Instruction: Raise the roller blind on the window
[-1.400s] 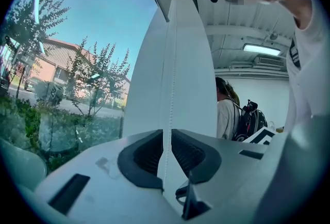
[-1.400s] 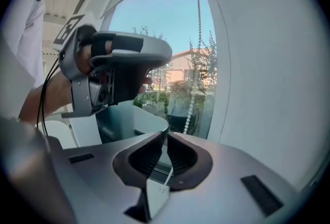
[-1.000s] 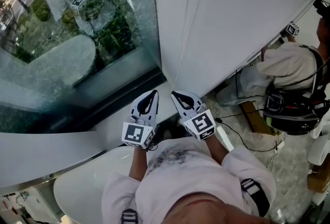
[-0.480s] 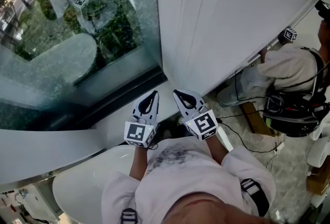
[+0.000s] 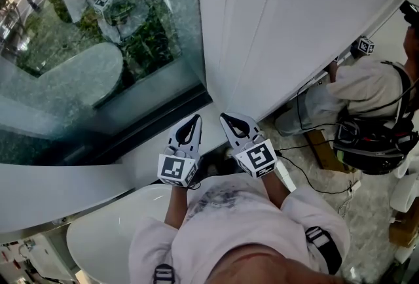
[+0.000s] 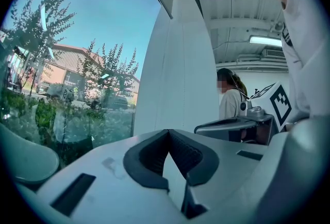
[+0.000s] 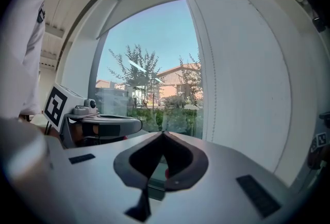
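The white roller blind [image 5: 308,21] hangs down over the right part of the window, and its lower edge runs diagonally at the right. It also shows in the left gripper view [image 6: 175,78]. A thin bead cord [image 7: 214,99] hangs along the blind's edge next to the bare window glass [image 5: 98,67]. My left gripper [image 5: 194,119] and right gripper [image 5: 223,118] are side by side close to my chest, pointing at the window's bottom frame. Both are shut with nothing between the jaws, as the gripper views confirm [image 6: 167,131] [image 7: 163,133]. Neither touches the cord or the blind.
A dark window sill [image 5: 150,129] runs below the glass. A white rounded surface [image 5: 118,230] lies at my lower left. Another person [image 5: 366,86] crouches at the right with a marker cube [image 5: 362,47], beside black gear and cables [image 5: 308,171] on the floor.
Both grippers stay shut and almost still by my chest. The head view has shifted slightly, and the other person's marker cube has moved a little to the left.
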### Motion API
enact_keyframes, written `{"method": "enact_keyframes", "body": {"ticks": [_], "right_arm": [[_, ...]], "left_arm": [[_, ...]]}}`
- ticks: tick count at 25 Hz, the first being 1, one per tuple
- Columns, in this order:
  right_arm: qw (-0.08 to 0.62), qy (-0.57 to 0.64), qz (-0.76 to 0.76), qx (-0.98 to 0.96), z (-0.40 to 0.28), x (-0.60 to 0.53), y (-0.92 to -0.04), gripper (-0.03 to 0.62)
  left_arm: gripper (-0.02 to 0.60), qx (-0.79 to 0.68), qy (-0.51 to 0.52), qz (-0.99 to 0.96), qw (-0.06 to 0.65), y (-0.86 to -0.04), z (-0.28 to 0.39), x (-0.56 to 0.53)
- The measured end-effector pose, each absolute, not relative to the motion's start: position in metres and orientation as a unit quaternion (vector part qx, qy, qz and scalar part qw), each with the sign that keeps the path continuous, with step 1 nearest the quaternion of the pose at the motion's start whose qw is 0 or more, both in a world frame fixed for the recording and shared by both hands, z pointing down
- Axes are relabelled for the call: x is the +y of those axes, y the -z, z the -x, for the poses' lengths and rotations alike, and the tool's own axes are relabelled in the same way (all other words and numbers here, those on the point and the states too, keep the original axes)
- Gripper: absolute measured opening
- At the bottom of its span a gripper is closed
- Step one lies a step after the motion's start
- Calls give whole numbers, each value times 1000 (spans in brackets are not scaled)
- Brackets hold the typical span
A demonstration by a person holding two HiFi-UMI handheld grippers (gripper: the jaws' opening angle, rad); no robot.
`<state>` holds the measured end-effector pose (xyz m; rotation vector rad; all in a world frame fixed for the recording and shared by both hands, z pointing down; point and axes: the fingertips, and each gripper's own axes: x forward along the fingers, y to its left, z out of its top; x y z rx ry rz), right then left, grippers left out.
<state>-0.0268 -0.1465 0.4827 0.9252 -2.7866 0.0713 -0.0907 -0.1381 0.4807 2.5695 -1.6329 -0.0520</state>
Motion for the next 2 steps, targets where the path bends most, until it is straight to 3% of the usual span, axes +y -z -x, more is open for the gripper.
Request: {"method": "enact_keyframes", "body": {"ticks": [2], "right_arm": [[102, -24, -314, -944, 27, -147, -482, 60]], "left_arm": [[8, -536, 17, -842, 49, -481, 92, -139]]}}
